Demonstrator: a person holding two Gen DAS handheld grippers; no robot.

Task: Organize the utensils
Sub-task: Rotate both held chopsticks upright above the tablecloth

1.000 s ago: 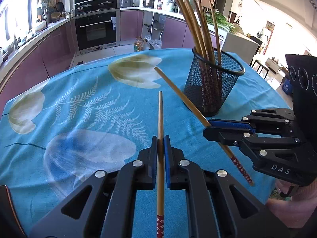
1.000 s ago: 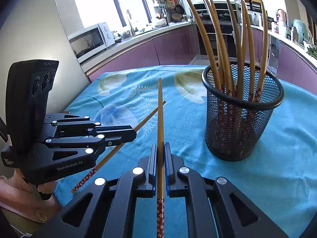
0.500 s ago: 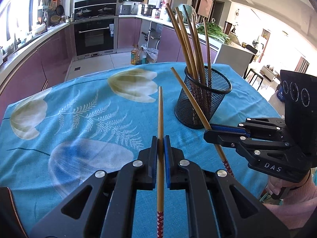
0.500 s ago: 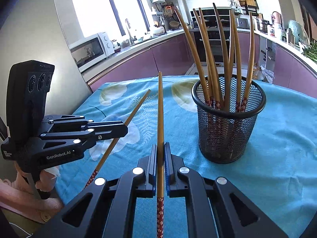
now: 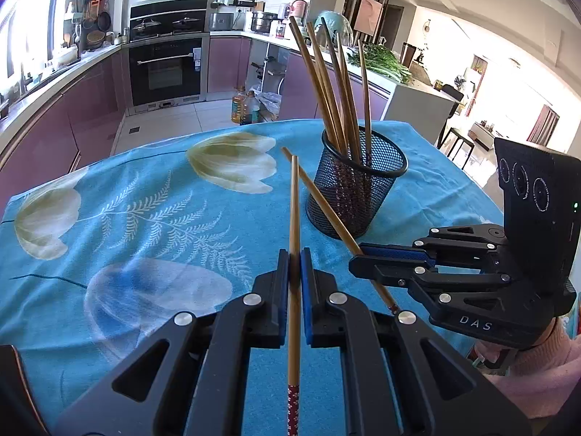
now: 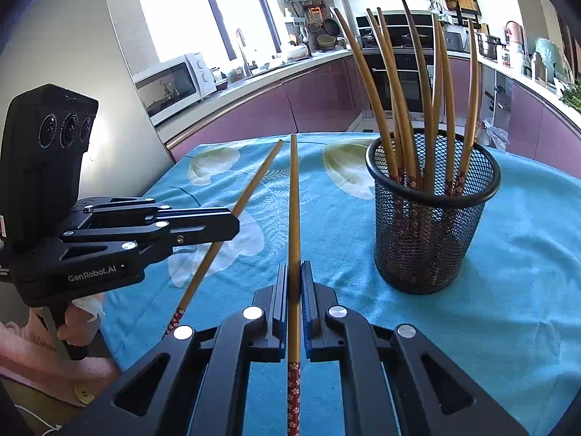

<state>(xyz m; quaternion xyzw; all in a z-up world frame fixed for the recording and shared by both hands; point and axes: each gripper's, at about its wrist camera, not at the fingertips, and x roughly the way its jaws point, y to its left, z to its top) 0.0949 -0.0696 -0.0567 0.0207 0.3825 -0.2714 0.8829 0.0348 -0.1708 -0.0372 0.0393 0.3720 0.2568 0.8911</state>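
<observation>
Above blue tablecloth (image 5: 152, 196): left gripper (image 5: 295, 265) clamped tight on one chopstick (image 5: 294, 200), right gripper (image 6: 295, 283) clamped on second chopstick (image 6: 294, 200). Both sticks tip-forward, patterned red ends trailing behind jaws. Mesh holder (image 6: 432, 218) upright on cloth, already stocked with several chopsticks. Change over last second: holder now smaller and farther in both wrist views, tips clear of rim; both hands pulled back and up. Judgement: both sticks lifted, not yet delivered; next step likely carry over rim, drop in.
</observation>
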